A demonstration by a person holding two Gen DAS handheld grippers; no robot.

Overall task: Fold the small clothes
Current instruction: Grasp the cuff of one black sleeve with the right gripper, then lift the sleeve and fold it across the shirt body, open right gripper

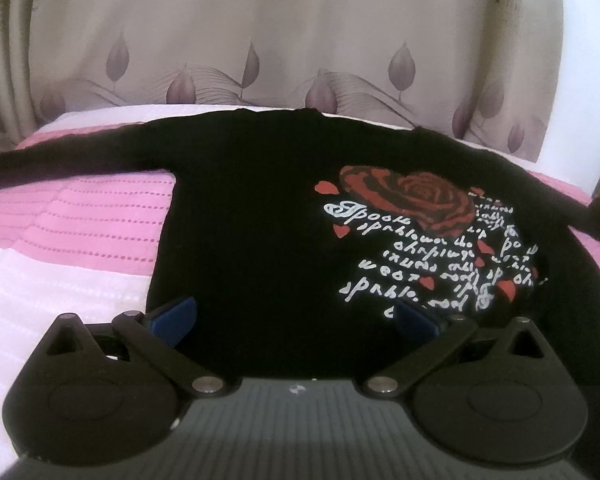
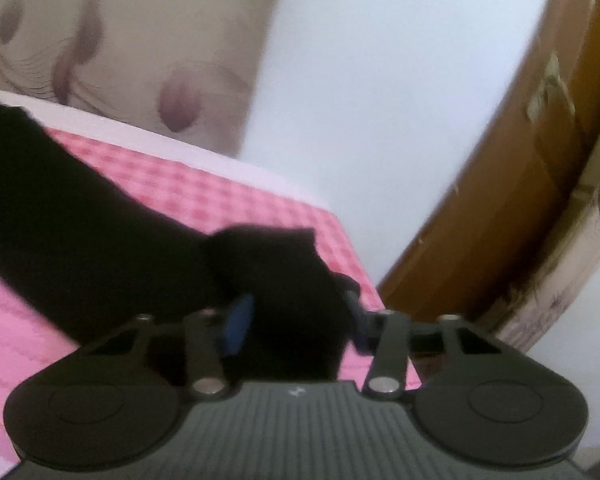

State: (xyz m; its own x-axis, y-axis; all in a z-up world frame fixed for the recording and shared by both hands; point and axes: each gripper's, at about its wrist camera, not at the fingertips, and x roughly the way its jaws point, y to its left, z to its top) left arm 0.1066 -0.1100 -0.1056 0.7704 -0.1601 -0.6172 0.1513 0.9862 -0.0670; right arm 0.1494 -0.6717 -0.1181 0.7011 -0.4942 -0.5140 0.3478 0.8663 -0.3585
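One black long-sleeved top point(image 1: 252, 216) lies spread flat on the bed point(image 1: 80, 216), its neckline towards twelve o'clock in the left wrist view, one sleeve reaching out to nine o'clock and the other to three, with a single red rose print point(image 1: 416, 200) and white lettering on its chest. The left tool point(image 1: 296, 320) hovers at six o'clock over the hem, jaws spread wide with nothing between them. The right tool point(image 2: 296, 320) has its jaws drawn in around the cuff of the right sleeve point(image 2: 268, 264), apparently pinching the bunched cloth, though blur leaves the contact uncertain. To fold that sleeve well, I would carry the cuff low across the body towards nine o'clock, keeping the fabric taut, while the left tool steadies the hem. Count: one garment, two sleeves, two tools.
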